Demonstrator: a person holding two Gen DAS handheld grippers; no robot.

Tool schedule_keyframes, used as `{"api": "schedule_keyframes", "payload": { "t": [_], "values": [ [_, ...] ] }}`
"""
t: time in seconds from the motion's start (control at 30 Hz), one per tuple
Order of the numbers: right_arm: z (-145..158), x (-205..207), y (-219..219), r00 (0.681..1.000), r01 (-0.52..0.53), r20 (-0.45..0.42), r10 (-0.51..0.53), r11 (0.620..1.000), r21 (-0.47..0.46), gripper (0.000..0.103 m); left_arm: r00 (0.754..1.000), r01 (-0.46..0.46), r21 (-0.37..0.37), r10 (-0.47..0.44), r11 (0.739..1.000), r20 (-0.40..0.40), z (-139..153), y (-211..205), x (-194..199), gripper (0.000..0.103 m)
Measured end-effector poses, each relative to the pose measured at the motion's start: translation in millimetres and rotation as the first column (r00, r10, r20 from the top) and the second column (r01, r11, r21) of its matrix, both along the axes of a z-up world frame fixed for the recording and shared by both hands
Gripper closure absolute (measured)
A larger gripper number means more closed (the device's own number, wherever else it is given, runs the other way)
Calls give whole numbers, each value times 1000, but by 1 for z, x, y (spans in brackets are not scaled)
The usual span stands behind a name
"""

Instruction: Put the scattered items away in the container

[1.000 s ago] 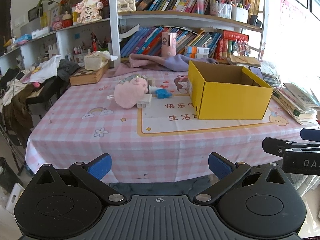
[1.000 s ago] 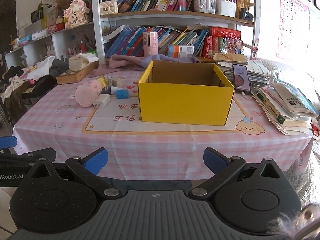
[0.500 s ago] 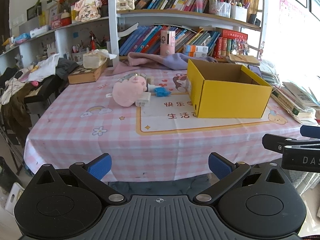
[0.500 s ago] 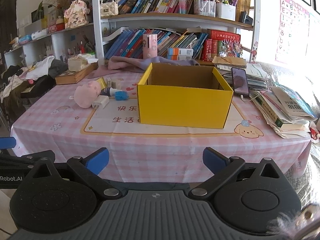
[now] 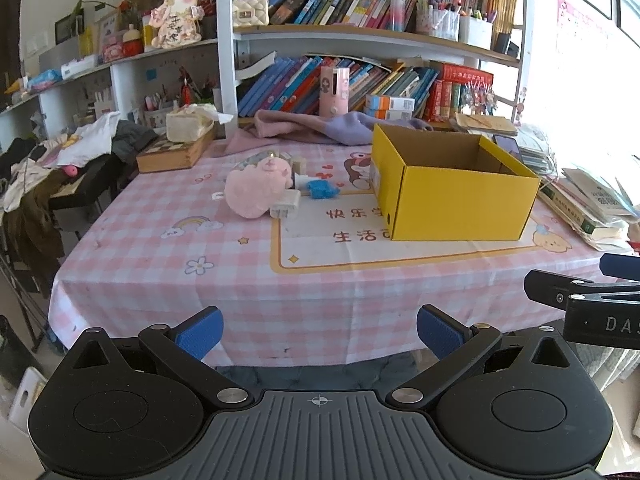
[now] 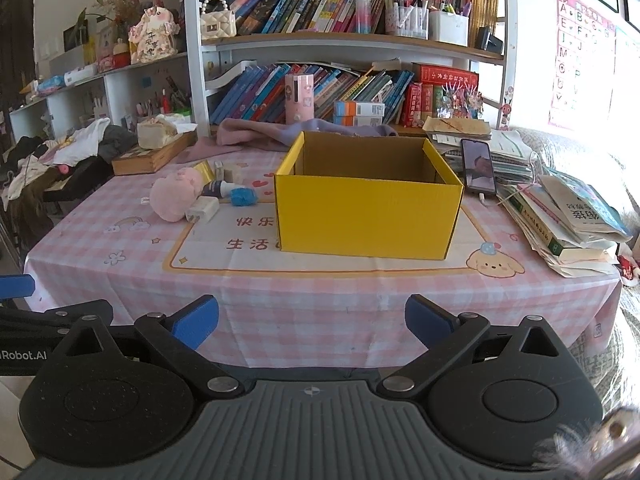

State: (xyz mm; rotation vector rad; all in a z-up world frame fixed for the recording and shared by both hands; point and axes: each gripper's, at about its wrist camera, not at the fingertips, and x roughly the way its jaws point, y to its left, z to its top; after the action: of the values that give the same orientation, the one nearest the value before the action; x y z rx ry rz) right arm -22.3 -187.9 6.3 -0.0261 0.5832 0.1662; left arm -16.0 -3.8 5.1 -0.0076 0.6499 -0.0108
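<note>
An open yellow cardboard box [image 5: 460,204] [image 6: 368,216] stands on the pink checked tablecloth; what I see of its inside looks bare. To its left lies a cluster: a pink plush toy [image 5: 256,190] [image 6: 174,196], a white charger block [image 5: 285,208] [image 6: 202,210], a blue crumpled item [image 5: 322,190] [image 6: 243,196], a small tube [image 6: 218,188] and a few small boxes behind. My left gripper [image 5: 318,330] and right gripper [image 6: 312,318] both hang open before the table's front edge, holding nothing, well short of the items.
Stacked books [image 6: 568,216] and a phone [image 6: 478,166] crowd the table's right side. A wooden box with tissues [image 5: 176,148] and a purple cloth [image 5: 320,126] lie at the back. Bookshelves stand behind; clothes pile on a chair [image 5: 48,176] at left.
Both grippers have pulled back and risen slightly, so the table looks a little farther off and more of its front edge shows. Nothing on the table has moved.
</note>
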Motion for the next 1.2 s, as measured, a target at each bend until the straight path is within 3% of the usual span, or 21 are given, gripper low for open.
{"api": "schedule_keyframes", "payload": {
  "t": [0.5, 1.2],
  "values": [
    [-1, -4, 5, 1000, -9, -17, 9, 1000, 3, 1, 1000, 0, 8, 0, 1000, -4, -2, 4, 0, 0],
    [-6, 30, 53, 994, -80, -74, 78, 997, -23, 2, 997, -59, -24, 58, 998, -42, -12, 46, 14, 0]
  ]
}}
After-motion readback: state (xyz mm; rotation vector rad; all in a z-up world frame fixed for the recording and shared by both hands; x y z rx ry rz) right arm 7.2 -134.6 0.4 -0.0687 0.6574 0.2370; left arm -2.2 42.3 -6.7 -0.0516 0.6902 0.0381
